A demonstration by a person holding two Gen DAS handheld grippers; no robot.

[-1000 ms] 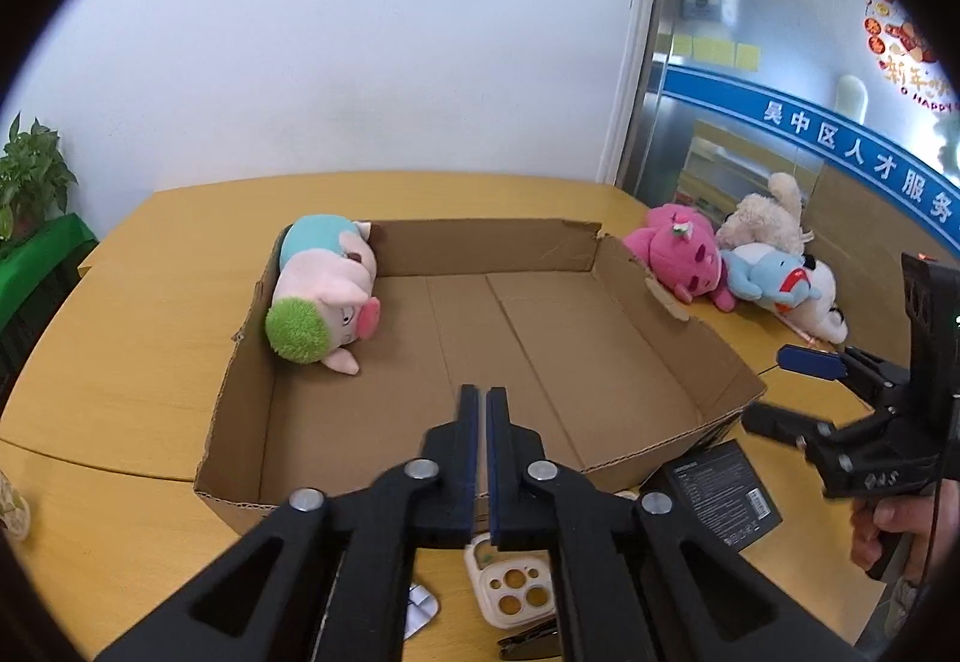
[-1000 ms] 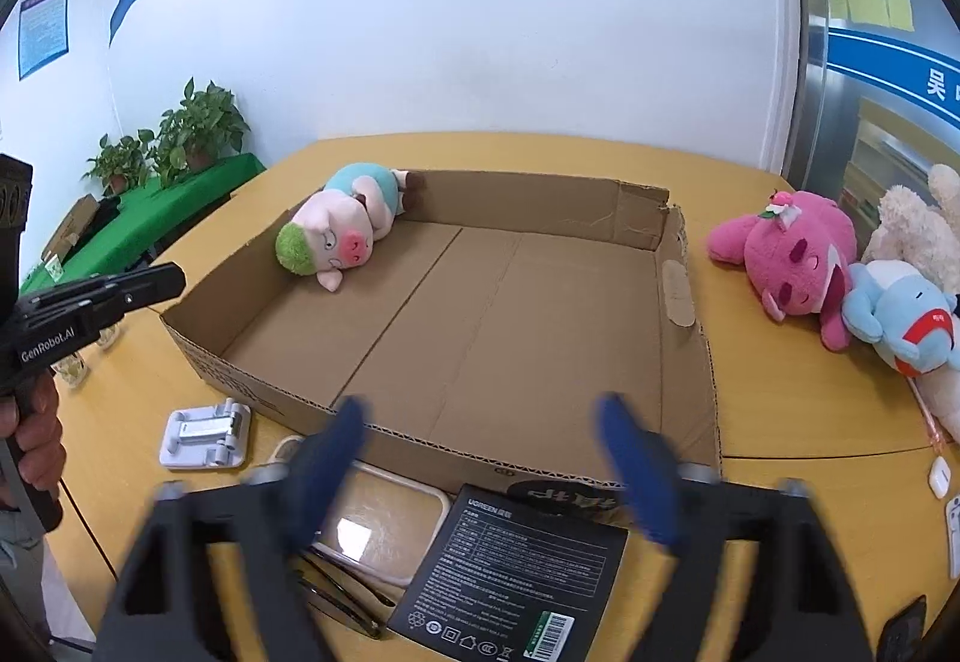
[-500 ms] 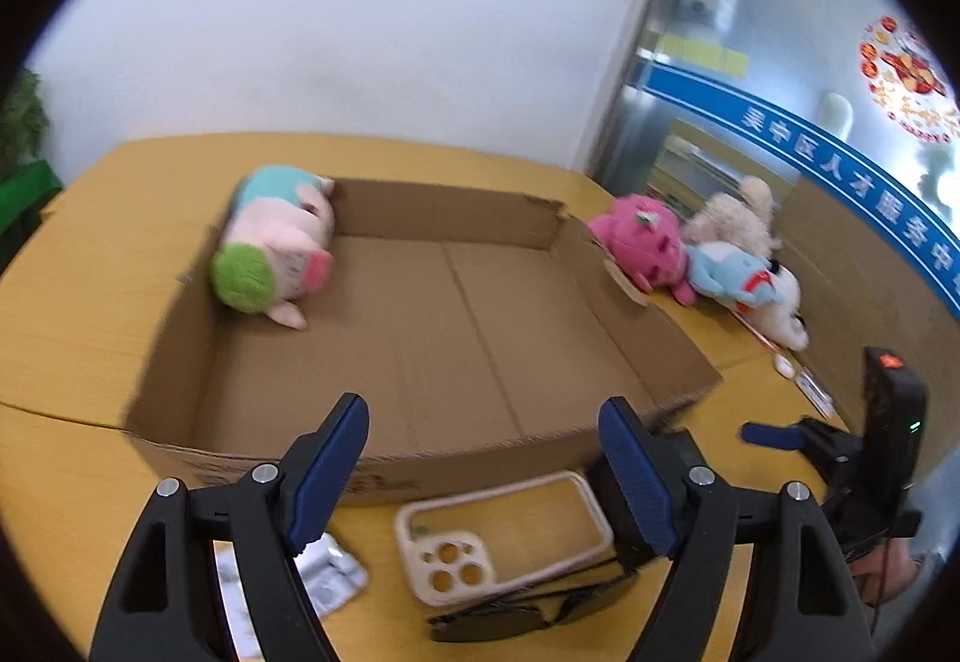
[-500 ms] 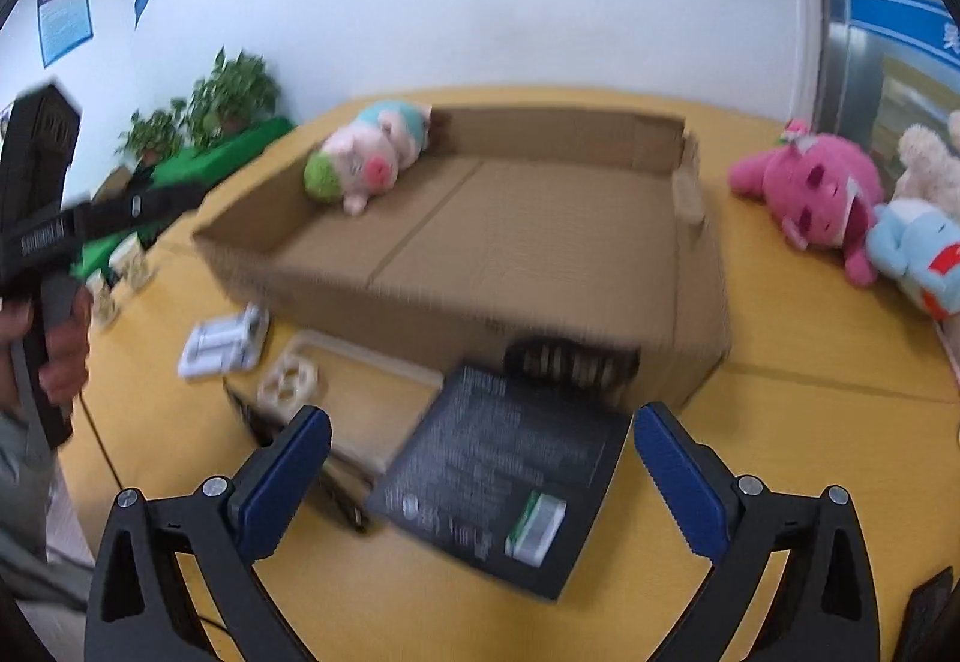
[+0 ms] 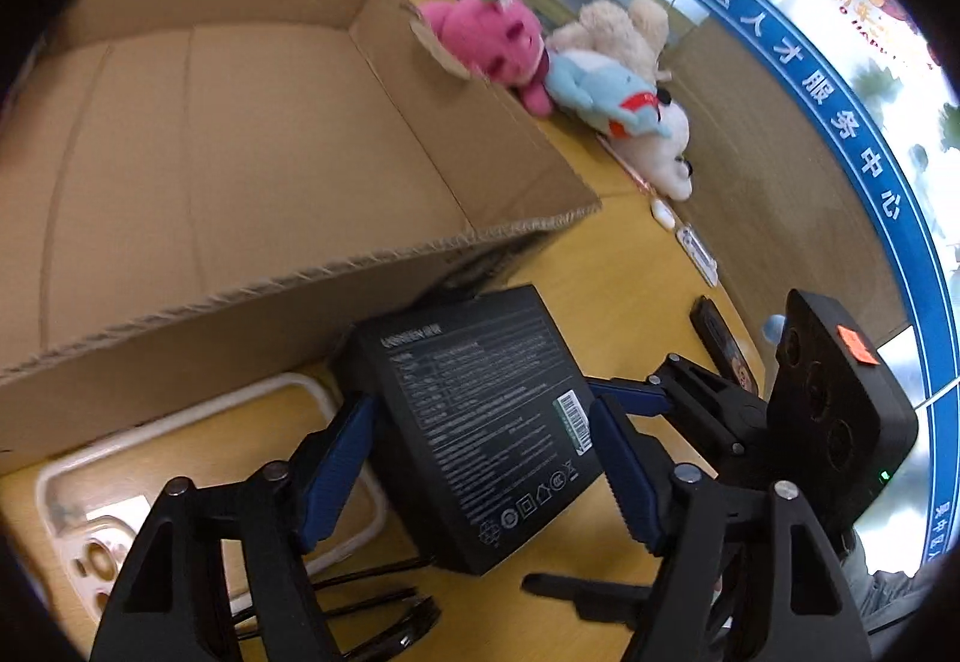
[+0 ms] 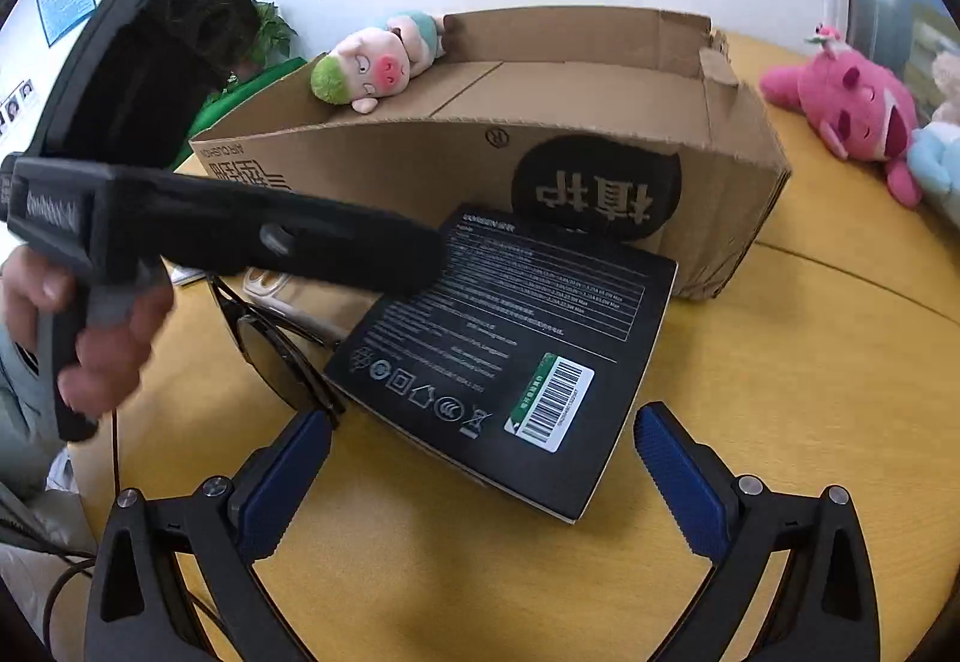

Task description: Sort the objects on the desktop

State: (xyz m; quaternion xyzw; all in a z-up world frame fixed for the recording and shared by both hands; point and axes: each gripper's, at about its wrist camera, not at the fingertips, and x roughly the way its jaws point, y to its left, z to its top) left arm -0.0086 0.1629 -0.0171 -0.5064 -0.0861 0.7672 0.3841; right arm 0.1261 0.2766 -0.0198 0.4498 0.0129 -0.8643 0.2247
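Note:
A flat black product box lies on the wooden table in front of the open cardboard box. My left gripper is open, its blue pads on either side of the black box's near end. My right gripper is open and empty just short of the black box's near edge. A pig plush lies in the cardboard box's far left corner. A clear phone case and black sunglasses lie left of the black box.
Pink, blue and cream plush toys lie on the table right of the cardboard box. Small white items and a dark phone lie along the right edge. Green plants stand far left.
My left gripper has moved right and down, and its open jaws now straddle the black box. My right gripper has dropped lower and closer to the black box, staying open.

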